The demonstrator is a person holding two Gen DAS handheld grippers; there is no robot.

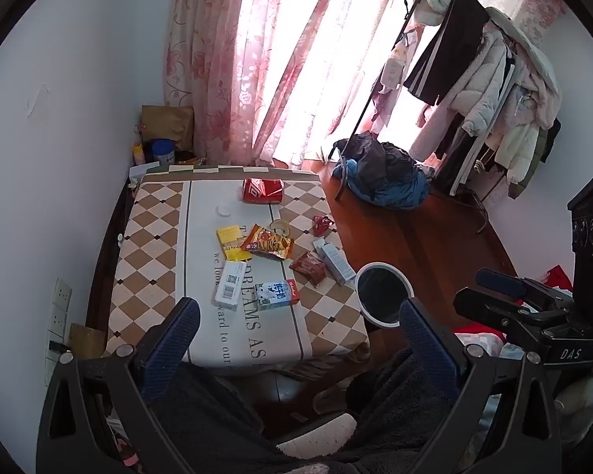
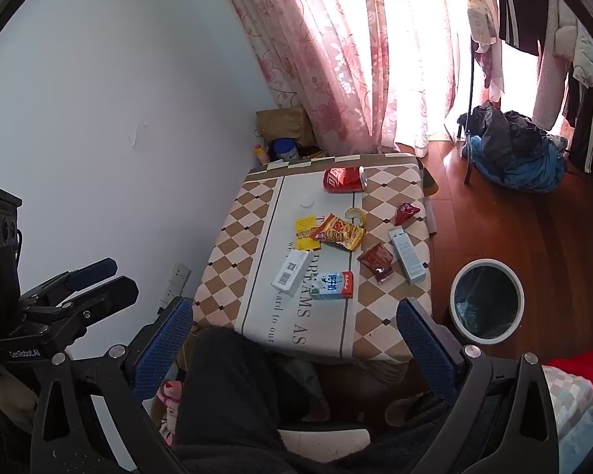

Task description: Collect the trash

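So both grippers, left [image 1: 298, 326] and right [image 2: 294, 328], hang wide apart holding nothing; wrappers [image 1: 268, 241] ahead on the table [image 1: 146, 237], bin [image 2: 487, 301] probably lined, off right.

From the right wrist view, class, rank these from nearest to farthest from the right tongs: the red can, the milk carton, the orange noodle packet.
1. Milk carton: nearest, at the table's near end, just beyond the open right tongs.
2. Orange noodle packet: mid-table, beside the yellow card.
3. Red can: farthest, lying on its side at the far end by the curtain.
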